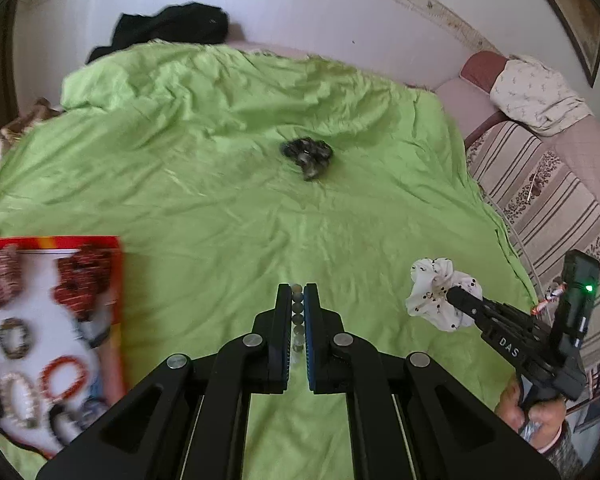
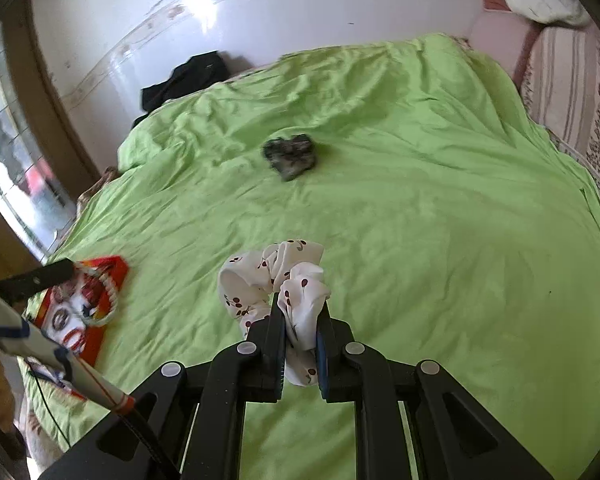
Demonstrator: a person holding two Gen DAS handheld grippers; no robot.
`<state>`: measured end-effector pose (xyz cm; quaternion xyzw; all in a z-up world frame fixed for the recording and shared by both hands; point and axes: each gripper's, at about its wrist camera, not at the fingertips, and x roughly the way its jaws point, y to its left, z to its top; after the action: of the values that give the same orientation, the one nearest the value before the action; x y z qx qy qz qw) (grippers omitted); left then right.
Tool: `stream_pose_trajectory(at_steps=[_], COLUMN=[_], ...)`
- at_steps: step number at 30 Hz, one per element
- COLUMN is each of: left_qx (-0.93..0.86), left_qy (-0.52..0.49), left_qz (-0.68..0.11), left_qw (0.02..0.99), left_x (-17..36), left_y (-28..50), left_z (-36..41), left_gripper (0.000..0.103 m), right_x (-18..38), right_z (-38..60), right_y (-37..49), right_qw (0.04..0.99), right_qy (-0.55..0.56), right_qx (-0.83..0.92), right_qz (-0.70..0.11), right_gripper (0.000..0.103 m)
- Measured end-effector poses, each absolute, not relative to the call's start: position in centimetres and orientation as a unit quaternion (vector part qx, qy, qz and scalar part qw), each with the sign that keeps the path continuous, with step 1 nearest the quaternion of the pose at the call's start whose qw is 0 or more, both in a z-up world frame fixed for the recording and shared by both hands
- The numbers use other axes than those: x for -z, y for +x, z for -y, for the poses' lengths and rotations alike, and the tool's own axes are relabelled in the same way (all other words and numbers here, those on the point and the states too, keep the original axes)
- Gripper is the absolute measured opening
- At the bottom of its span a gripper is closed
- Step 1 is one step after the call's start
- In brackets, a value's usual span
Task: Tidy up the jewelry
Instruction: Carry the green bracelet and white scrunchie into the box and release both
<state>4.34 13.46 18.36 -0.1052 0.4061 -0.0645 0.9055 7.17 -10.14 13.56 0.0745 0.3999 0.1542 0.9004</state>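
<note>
- Left wrist view: my left gripper [image 1: 298,292] is clamped narrow on a strand of small dull beads [image 1: 298,310], which runs in a line between the two pads, above the green sheet [image 1: 228,216].
- To the left of that gripper lies a red-edged jewelry card [image 1: 56,328] flat on the sheet, with bracelets on it: dark red ones near the top, an orange-red ring [image 1: 65,372] and a pale beaded ring [image 1: 20,398] lower down. The card is blurred, so finer detail escapes me.
- To the right in the same view, my right gripper [image 1: 454,294] grips a white scrunchie with dark spots [image 1: 436,292], held off the sheet, and my hand [image 1: 530,414] wraps the handle below.
- In the right wrist view, my right gripper [image 2: 300,308] has its jaws drawn in on the white scrunchie [image 2: 274,280]; the fabric is bunched between the pads, and the print shows as small cherries.
- The left gripper's tip [image 2: 66,268] reaches in from the left edge over the jewelry card [image 2: 80,312].
- Well beyond both grippers, near the middle of the bed, a dark scrunchie [image 1: 308,156] [image 2: 290,156] lies alone on the sheet.
- At the far edge by the white wall sits a heap of black cloth [image 1: 172,24]; a striped cushion [image 1: 540,184] borders the bed on the right.
</note>
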Motion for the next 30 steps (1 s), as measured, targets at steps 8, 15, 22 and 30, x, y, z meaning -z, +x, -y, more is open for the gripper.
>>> stream_pose_trajectory(at_steps=[8, 15, 22, 30], left_qx=[0.007, -0.031, -0.027, -0.019], left_qy=[-0.112, -0.150, -0.203, -0.203], left_qz=[-0.388, -0.393, -0.401, -0.420], left_qw=[0.915, 0.907, 0.893, 0.884], left_x=[-20.5, -18.7, -15.0, -11.6], left_y=[-1.7, -3.0, -0.6, 5.0], left_z=[-22.0, -31.0, -35.1, -37.6], left_gripper=[0.005, 0.005, 0.005, 0.005], right_x=[-15.3, -15.5, -14.7, -13.8], right_z=[3.7, -3.2, -11.1, -18.8], right_y=[4.7, 3.9, 3.6, 3.5], right_qw=[0.892, 0.875, 0.854, 0.831], right_qy=[0.048, 0.023, -0.016, -0.055], right_qx=[-0.208, -0.255, -0.294, -0.343], right_qz=[-0.398, -0.411, -0.429, -0.434], right_gripper=[0.013, 0.013, 0.013, 0.013])
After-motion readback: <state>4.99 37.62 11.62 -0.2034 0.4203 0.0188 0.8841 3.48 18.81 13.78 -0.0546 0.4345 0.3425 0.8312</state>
